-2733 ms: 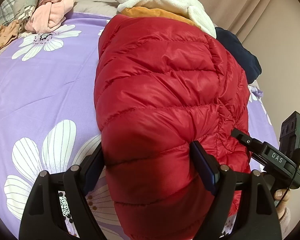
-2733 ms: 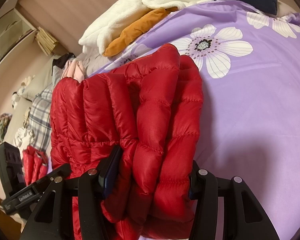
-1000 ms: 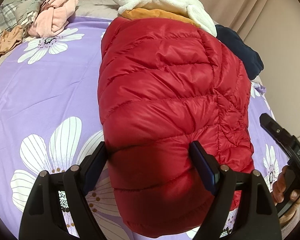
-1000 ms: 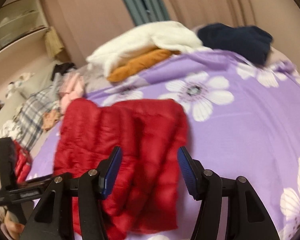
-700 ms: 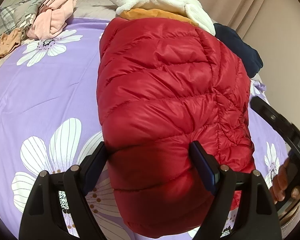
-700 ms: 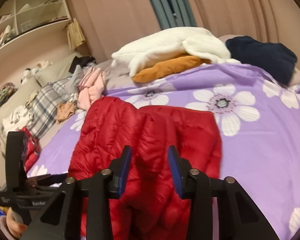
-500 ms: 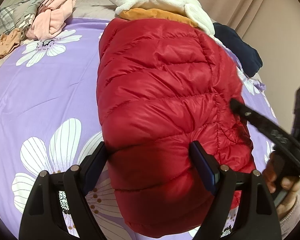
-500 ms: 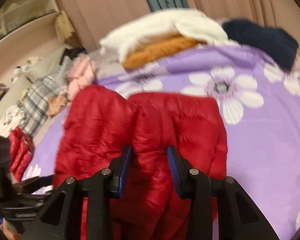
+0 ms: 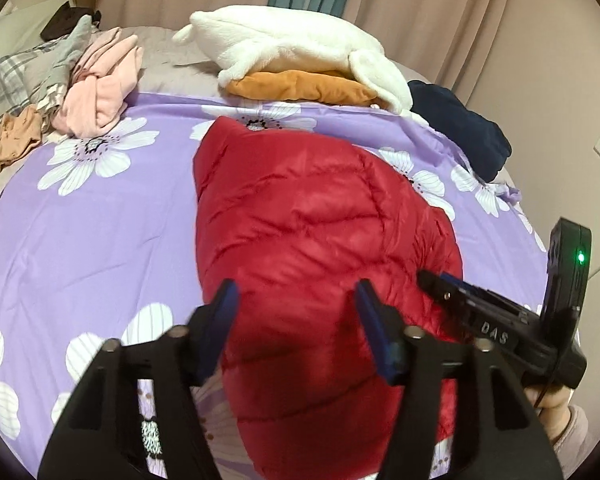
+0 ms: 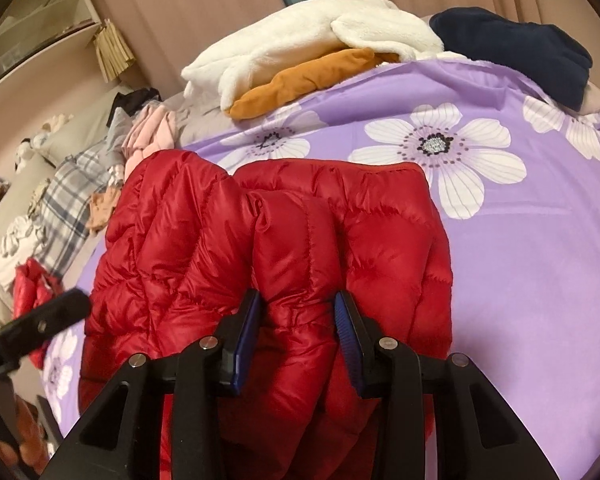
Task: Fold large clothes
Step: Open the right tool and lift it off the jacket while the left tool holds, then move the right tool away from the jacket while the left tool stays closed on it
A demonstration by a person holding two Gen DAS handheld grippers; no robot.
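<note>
A red down jacket (image 9: 308,216) lies folded into a long bundle on the purple flowered bedsheet (image 9: 80,240). My left gripper (image 9: 296,308) hovers over its near end. Its jaws are closing, the jacket shows between and below them, and the pads do not press on it. In the right wrist view, my right gripper (image 10: 297,316) is shut on a puffy ridge of the jacket (image 10: 172,248) at its side edge. Its blue pads (image 10: 247,320) squeeze the fabric. The right gripper's tip (image 9: 432,280) shows at the jacket's right side, with a hand behind it.
At the far edge of the bed lie a white fleece (image 9: 300,40) on an orange garment (image 9: 300,86), and a navy garment (image 9: 464,136). Pink clothes (image 9: 100,84) and plaid fabric (image 9: 4,80) lie far left. Another red item (image 10: 32,284) lies beyond the bed's left side.
My left gripper has lifted away from the jacket and its jaws have narrowed. My right gripper came down onto the jacket's side and closed on a fold of it.
</note>
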